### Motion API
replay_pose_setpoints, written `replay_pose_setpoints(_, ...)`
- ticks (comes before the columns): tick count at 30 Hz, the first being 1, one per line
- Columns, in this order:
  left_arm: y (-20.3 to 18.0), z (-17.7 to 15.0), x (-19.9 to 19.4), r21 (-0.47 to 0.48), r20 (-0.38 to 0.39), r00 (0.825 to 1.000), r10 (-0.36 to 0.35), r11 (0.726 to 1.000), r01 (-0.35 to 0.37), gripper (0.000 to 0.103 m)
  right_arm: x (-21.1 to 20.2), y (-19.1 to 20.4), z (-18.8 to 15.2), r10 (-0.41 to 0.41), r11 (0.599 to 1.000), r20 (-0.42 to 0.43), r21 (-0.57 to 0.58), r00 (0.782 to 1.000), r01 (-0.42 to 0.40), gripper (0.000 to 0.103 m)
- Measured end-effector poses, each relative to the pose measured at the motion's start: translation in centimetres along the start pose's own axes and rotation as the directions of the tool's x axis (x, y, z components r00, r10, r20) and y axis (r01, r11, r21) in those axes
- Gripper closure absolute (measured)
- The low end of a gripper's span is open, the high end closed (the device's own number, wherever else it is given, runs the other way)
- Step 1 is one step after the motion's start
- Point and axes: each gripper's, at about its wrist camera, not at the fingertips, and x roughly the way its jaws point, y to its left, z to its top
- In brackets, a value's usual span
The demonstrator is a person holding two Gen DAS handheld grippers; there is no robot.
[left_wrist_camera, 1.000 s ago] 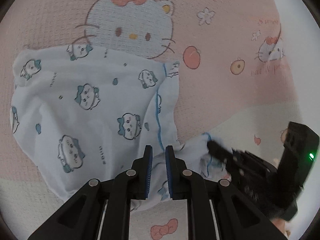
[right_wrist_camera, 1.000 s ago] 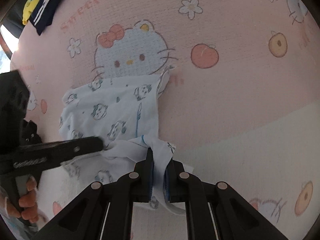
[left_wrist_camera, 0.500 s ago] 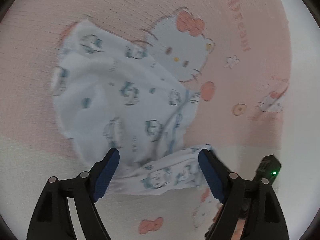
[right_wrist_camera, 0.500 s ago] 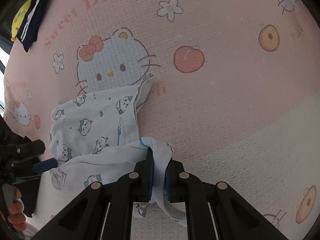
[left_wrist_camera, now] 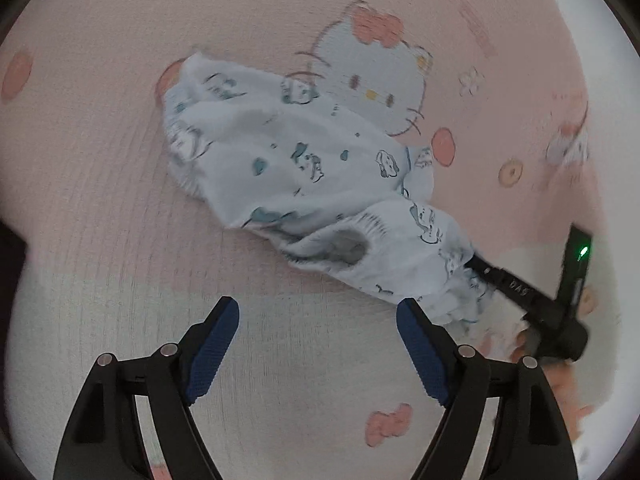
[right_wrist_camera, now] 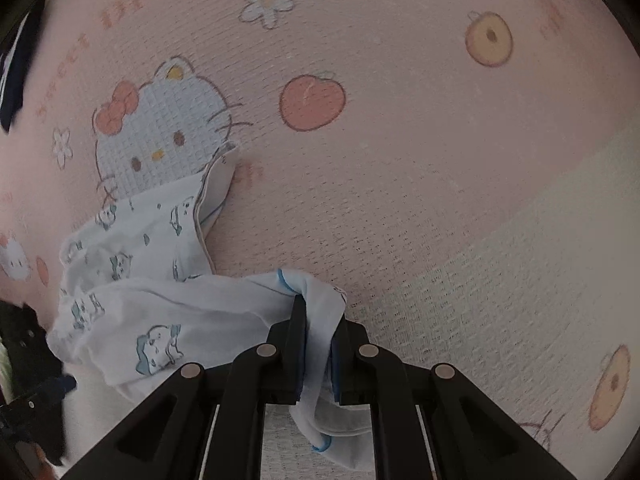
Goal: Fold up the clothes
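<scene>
A small white garment [left_wrist_camera: 304, 176] printed with teal cartoon animals lies crumpled on the pink cartoon-cat blanket [left_wrist_camera: 100, 160]. In the left wrist view my left gripper [left_wrist_camera: 318, 314] is wide open and empty, just short of the garment's near edge. My right gripper [left_wrist_camera: 476, 266] shows there at the right, clamped on the garment's right end. In the right wrist view my right gripper [right_wrist_camera: 318, 312] is shut on a blue-trimmed edge of the garment [right_wrist_camera: 160, 280], which trails off to the left.
The blanket turns from pink to a cream band [right_wrist_camera: 520, 280] near me. A dark navy cloth [right_wrist_camera: 12, 80] lies at the far left edge of the right wrist view. The left gripper's black body [right_wrist_camera: 28, 360] shows at the lower left there.
My left gripper has opened, let go of the garment and pulled back from it. My right gripper has kept its hold on the edge and the garment has bunched up.
</scene>
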Motion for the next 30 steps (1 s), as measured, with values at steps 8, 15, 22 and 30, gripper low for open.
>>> replay_pose_setpoints(8,-2.9,0.6,1.8,0.162,0.036,0.999,0.019,0.987,-0.025,0.037,0.1,-0.5,0.0,0.043,0.998,-0.023,0.045,0.999,-0.042,0.087)
replay_pose_setpoints(15,-2.6,1.1,2.8,0.13,0.007,1.0,-0.015,0.991,0.014,0.084,-1.6,-2.8,0.4,0.086,0.98,-0.015,0.182,0.996,-0.082,0.035)
replay_pose_setpoints(22,-3.4,1.7,2.3,0.159,0.017,0.999,0.036,0.987,-0.038,0.087,-1.9,-5.1,-0.9,0.135,0.968,-0.129,0.23,0.982,-0.102,0.035)
replay_pose_setpoints(30,-4.0,2.7,1.5,0.163,0.016,1.0,0.027,0.986,-0.029,0.088,-0.8,-4.4,-2.7,0.182,0.978,-0.254,0.145,0.95,-0.148,0.035)
